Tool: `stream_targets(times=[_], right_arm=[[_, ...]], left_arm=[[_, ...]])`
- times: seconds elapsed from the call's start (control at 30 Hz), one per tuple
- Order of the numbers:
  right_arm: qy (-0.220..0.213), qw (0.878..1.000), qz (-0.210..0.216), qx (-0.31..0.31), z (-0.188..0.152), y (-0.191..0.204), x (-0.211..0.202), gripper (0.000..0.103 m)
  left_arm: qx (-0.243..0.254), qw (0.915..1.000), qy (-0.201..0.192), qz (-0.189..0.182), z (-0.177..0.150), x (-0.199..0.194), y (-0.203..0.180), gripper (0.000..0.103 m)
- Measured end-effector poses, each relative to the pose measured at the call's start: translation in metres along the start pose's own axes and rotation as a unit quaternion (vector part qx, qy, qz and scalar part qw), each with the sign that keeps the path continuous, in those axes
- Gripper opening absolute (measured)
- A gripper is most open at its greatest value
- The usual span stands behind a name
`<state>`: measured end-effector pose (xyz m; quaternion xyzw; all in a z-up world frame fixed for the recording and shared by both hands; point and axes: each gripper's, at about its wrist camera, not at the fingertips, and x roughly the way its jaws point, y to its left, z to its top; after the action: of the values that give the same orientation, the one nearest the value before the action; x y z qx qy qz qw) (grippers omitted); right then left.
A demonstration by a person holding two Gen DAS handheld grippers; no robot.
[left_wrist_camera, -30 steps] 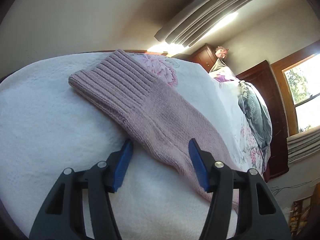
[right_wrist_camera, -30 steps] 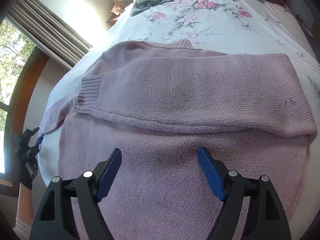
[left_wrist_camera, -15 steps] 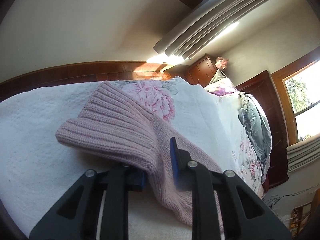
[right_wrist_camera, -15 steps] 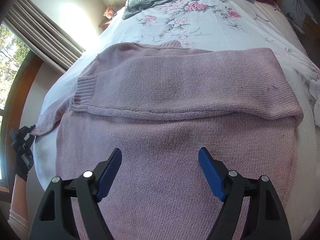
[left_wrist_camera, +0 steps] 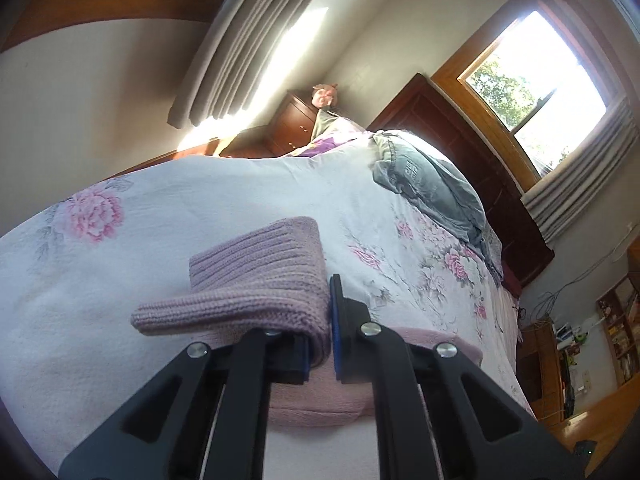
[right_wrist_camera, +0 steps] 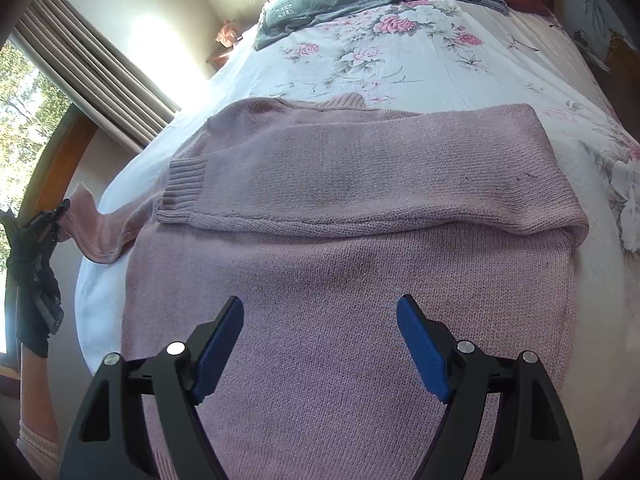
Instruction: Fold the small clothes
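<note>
The left gripper (left_wrist_camera: 320, 344) has lifted the ribbed sleeve cuff (left_wrist_camera: 256, 280) it pinches off the floral white bedspread (right_wrist_camera: 400, 60). The pink knitted sweater (right_wrist_camera: 340, 280) lies flat on the bed under the wide-open, empty right gripper (right_wrist_camera: 320, 344). Grey curtains (left_wrist_camera: 240, 40) flank sunlit wood-framed windows (left_wrist_camera: 540, 72).

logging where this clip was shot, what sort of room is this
Almost certainly a bedroom: a bed under a white floral bedspread, a dark wooden headboard behind it, and a curtained window alongside.
</note>
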<state>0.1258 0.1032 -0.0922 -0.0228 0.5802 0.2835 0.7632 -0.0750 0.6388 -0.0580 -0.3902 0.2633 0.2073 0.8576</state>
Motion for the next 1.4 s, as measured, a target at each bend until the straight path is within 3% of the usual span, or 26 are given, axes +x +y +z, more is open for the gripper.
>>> stream_targets(times=[0.33, 0.47, 0.57, 0.8, 0.9, 0.93, 0.97, 1.03, 1.1, 1.17, 1.23, 1.4], right_arm=[[-0.017, 0.999, 0.009, 0.025, -0.011, -0.035, -0.018, 0.079], [-0.022, 0.999, 0.007, 0.024, -0.014, -0.043, -0.024, 0.079], [-0.024, 0.999, 0.010, 0.028, -0.016, -0.050, -0.027, 0.079], [-0.019, 0.999, 0.013, 0.038, -0.022, -0.061, -0.023, 0.080], [-0.018, 0.999, 0.010, 0.035, -0.021, -0.058, -0.022, 0.081], [-0.017, 0.999, 0.008, 0.033, -0.019, -0.056, -0.022, 0.082], [-0.017, 0.999, 0.008, 0.032, -0.016, -0.053, -0.022, 0.082], [-0.018, 0.999, 0.012, 0.026, -0.009, -0.048, -0.022, 0.082], [-0.019, 0.999, 0.019, 0.016, 0.001, -0.037, -0.019, 0.082], [-0.014, 0.999, 0.030, 0.005, 0.013, -0.022, -0.013, 0.082], [-0.006, 0.999, 0.040, -0.012, 0.027, -0.002, -0.004, 0.082], [0.025, 0.995, 0.084, -0.048, 0.065, 0.060, 0.032, 0.083]], left_arm=[[0.088, 0.9895, 0.057, -0.099, -0.063, 0.037, -0.140, 0.006], [0.102, 0.9841, 0.087, -0.116, -0.093, 0.065, -0.178, 0.006], [0.118, 0.9801, 0.118, -0.108, -0.119, 0.091, -0.194, 0.010], [0.122, 0.9662, 0.218, -0.062, -0.167, 0.156, -0.178, 0.022], [0.127, 0.9642, 0.222, -0.070, -0.174, 0.154, -0.171, 0.025], [0.128, 0.9627, 0.224, -0.081, -0.173, 0.150, -0.170, 0.036], [0.127, 0.9616, 0.223, -0.097, -0.171, 0.141, -0.171, 0.055], [0.130, 0.9595, 0.211, -0.134, -0.164, 0.119, -0.169, 0.073], [0.134, 0.9570, 0.205, -0.156, -0.155, 0.098, -0.167, 0.077], [0.137, 0.9608, 0.187, -0.152, -0.144, 0.079, -0.155, 0.084], [0.137, 0.9677, 0.164, -0.133, -0.132, 0.064, -0.141, 0.086], [0.137, 0.9814, 0.128, -0.042, -0.104, 0.043, -0.093, 0.089]])
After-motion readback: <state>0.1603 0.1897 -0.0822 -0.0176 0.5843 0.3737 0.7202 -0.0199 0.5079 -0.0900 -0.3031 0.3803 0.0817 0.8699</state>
